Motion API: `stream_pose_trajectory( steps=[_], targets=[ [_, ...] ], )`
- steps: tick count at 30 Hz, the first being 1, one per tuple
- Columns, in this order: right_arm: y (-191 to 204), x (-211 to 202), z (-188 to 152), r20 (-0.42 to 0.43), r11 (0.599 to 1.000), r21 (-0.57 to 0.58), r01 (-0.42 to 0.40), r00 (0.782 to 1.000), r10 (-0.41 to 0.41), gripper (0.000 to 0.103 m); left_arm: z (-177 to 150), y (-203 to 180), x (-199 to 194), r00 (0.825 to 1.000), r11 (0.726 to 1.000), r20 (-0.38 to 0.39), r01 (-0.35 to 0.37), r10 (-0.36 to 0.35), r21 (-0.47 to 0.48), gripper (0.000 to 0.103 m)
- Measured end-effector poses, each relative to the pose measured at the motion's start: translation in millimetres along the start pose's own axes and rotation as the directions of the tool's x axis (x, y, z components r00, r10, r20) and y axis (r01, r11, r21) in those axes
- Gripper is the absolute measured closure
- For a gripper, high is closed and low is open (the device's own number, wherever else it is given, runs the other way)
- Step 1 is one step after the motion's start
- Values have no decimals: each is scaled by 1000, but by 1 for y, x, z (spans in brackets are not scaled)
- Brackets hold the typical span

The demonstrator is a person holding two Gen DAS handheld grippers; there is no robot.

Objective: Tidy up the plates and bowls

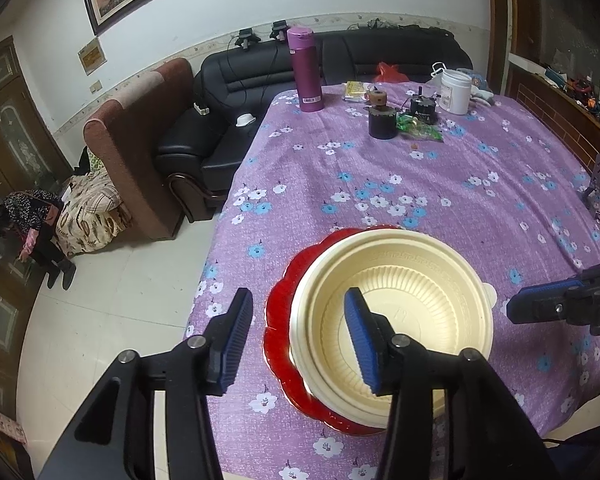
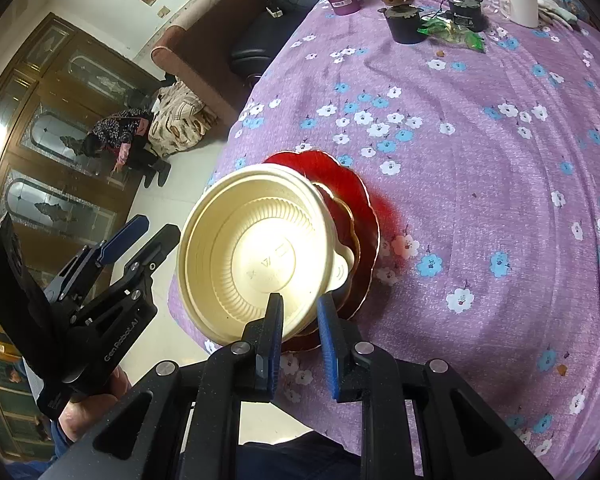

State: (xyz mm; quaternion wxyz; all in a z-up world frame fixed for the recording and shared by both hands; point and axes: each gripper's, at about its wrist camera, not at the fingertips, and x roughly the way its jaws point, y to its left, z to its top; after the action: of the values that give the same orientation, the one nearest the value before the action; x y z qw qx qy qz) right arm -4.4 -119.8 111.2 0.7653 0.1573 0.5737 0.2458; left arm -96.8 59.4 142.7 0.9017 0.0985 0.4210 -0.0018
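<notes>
A cream plastic bowl (image 1: 392, 320) sits on a red scalloped plate (image 1: 284, 308) on the purple flowered tablecloth (image 1: 420, 184). My left gripper (image 1: 298, 336) is open, its fingers astride the bowl's left rim, one finger outside and one over the bowl's inside. In the right wrist view the bowl (image 2: 256, 248) and red plate (image 2: 352, 196) lie just ahead of my right gripper (image 2: 298, 312), which is part open with the bowl's near rim between its fingertips, not clamped. The left gripper (image 2: 140, 236) shows at the left there, and one finger of the right gripper (image 1: 540, 308) shows in the left wrist view.
At the far end of the table stand a purple thermos (image 1: 305, 68), a black pot (image 1: 382, 122), a white jar (image 1: 455, 92) and green wrappers (image 1: 418, 128). The table's left edge drops to a white tiled floor (image 1: 108, 312). A black sofa (image 1: 228, 120) stands beyond.
</notes>
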Motion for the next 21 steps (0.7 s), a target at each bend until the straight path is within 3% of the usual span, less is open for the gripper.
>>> stream_pose_trajectory(
  steps=[3,8,15,21],
  targets=[
    [0,0,0,1,1000,1,-1,1000,1,82,1,1,-3,1000,1000,7,-5,6,-7,45],
    [-4,-1,2,9,1000,10,-1,1000,1,82,3,7,-7,1000,1000,18,-8,8,-21,45],
    [-13,-9,6,38,1000,26,10,999,-10,82,3,56,-9,1000,986,6,31,-30,-163,45],
    [-32,-11,12,84,997,20,77,993,-79,81,-21,102,14,993,959,-82,54,-80,-279,45]
  ],
)
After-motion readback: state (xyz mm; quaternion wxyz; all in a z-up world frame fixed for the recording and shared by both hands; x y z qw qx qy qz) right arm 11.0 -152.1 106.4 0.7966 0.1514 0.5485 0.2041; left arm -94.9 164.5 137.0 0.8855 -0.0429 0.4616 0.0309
